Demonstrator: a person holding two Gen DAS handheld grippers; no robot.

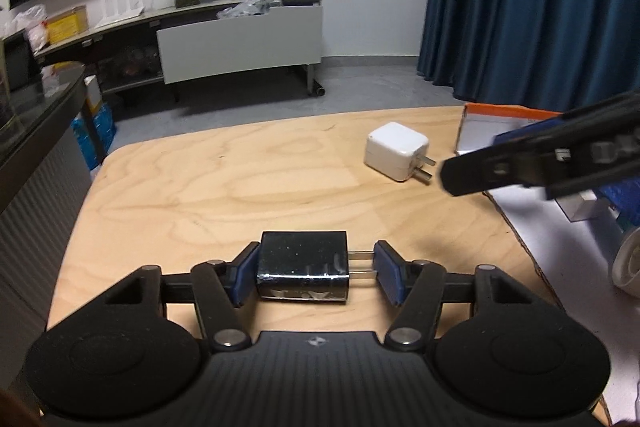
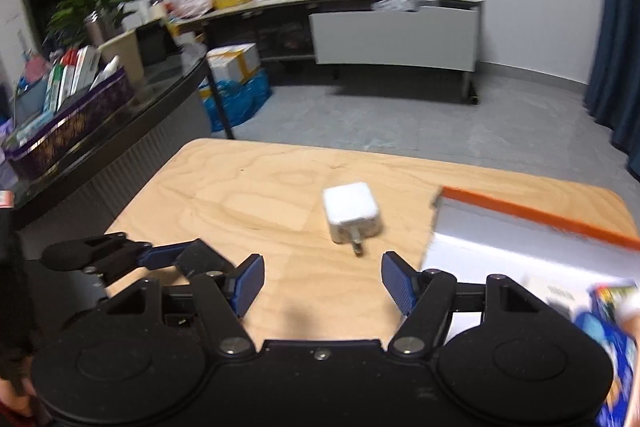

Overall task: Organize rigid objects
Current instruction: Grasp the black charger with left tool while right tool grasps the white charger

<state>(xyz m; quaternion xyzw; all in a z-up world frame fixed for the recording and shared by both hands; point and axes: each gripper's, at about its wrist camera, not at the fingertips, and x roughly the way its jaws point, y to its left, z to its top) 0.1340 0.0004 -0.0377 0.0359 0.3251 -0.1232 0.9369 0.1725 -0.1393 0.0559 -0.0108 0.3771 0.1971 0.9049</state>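
Note:
My left gripper (image 1: 316,273) is shut on a black charger (image 1: 303,271), its left pad on the body and its right pad on the two prongs, just above the wooden table (image 1: 200,187). A white charger (image 1: 396,150) lies on the table further right, prongs pointing right. In the right wrist view the white charger (image 2: 352,213) lies just ahead of my right gripper (image 2: 322,281), which is open and empty. The right gripper also shows in the left wrist view (image 1: 540,163), over the box. The left gripper also shows in the right wrist view (image 2: 132,257), at the left.
An open cardboard box (image 1: 500,125) with an orange rim stands at the table's right, holding small packages; it also shows in the right wrist view (image 2: 520,227). A dark counter (image 2: 120,115) stands left of the table. A sideboard (image 1: 240,39) stands at the far wall.

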